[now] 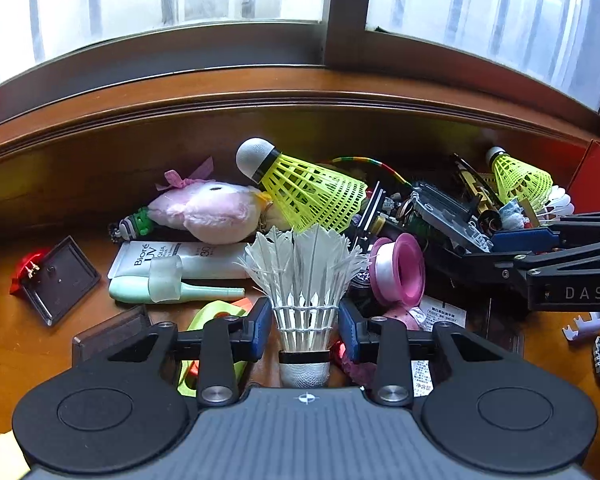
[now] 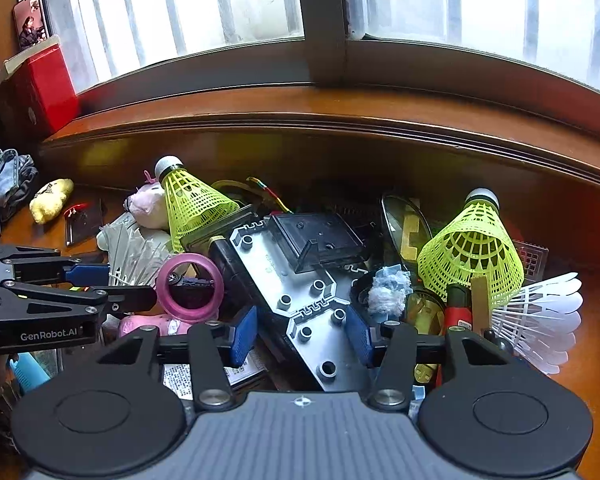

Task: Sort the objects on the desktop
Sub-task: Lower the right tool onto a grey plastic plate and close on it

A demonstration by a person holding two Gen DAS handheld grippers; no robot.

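- Wooden desk (image 1: 28, 344), brown, set against a window sill; cluttered heap across its middle and right.
- Left gripper (image 1: 305, 330): black frame, blue pads; jaws drawn in on either side of the white feather shuttlecock (image 1: 305, 276), pads at or just off its lower feather stems, contact not certain. Shuttlecock stands cork down, feathers up, at the near edge of the heap.
- Right gripper (image 2: 300, 334): jaws apart, a pad on each side of the grey perforated plate (image 2: 296, 292), not touching it. Plate lies tilted across the heap.
- Black plastic housing (image 2: 320, 240), resting on the plate's far end.
- Pink plush toy (image 1: 208, 212), lying behind the sunscreen tube.
- Yellow mesh shuttlecock (image 1: 304, 188), tipped, cork up-left, leaning on the plush.
- Second yellow mesh shuttlecock (image 2: 472, 252), upright, cork up, right side of the heap.
- Second white feather shuttlecock (image 2: 540, 320), on its side, just right of that.
- Bioré sunscreen tube (image 1: 180, 258), flat, label up.
- Mint-green bottle (image 1: 172, 290), lying just before the tube.
- Pink tape spool (image 1: 398, 272), on edge, just right of the gripped-side shuttlecock.
- Dark square tray (image 1: 58, 280), tilted, left of the tube.
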